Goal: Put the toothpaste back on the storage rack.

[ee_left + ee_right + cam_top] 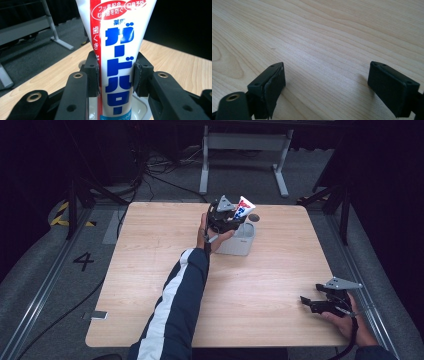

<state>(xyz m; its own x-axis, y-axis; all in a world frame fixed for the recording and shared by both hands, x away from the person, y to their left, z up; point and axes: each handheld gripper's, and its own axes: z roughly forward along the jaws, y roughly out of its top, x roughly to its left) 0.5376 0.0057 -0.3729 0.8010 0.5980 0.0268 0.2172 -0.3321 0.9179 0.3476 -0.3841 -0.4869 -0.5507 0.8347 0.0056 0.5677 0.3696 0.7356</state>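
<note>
Left claw (231, 217) is pinching a toothpaste tube (243, 208) over the far middle of the wooden surface (150, 270). In the left gripper view both pads press the tube (117, 62) from either side, near its lower half. The tube stands tilted, flat crimped end up, above a white container (241, 240) that sits on the surface just beside the left hand (210, 234).

The tube's lower end is hidden: cut off by the frame bottom in the left gripper view and blocked by the claw in the high view, so whether it touches the container cannot be told. Its top is cropped in the left gripper view. A small dark round spot (254, 217) lies just beyond the container; too small to identify.

Right claw (306, 302) rests low at the near right corner, well apart from the tube. Its jaws stand spread with bare wood (324, 50) between them, nothing held.
</note>
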